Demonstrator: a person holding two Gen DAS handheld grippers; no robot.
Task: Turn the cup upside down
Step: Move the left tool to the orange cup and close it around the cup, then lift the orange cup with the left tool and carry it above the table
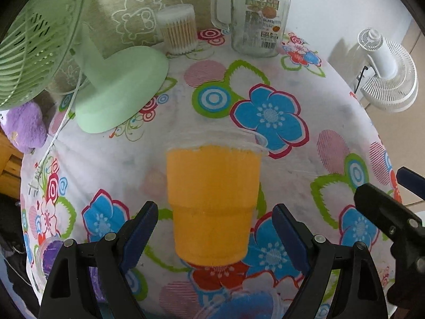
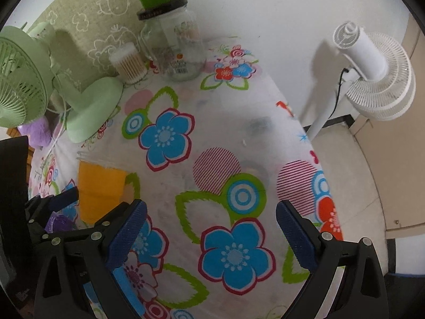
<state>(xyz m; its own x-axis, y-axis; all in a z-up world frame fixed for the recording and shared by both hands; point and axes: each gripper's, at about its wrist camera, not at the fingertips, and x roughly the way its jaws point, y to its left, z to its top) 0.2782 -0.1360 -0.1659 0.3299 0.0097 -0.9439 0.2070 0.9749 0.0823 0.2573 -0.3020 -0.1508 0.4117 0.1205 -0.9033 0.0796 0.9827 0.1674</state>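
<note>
The table (image 1: 305,85), covered in a white cloth printed with big blue, red and green flowers, fills both views. At its far side stand a pale green fan (image 1: 87,79), a glass jar (image 1: 259,16) with a dark lid, and a small tub of cotton swabs (image 1: 178,28); a white fan (image 2: 372,71) stands on the floor beyond the edge.

The cup (image 1: 212,202) is orange with a clear plastic rim. It stands upright on the cloth, mouth up and narrow base down, near the middle of the table. Judging by that, the flip is not done: the cup has yet to be gripped, lifted, turned over and set down on its rim.

The left tongs (image 1: 215,228) are spread wide, one blue pad on either side of the cup's lower half. A gap shows on both sides, so they appear to touch nothing, though they look lined up for a grip.

The right tongs (image 2: 211,223) are also wide open and hold nothing; only flowered cloth lies between their pads. In that view the cup sits off to the left, well apart from them.
</note>
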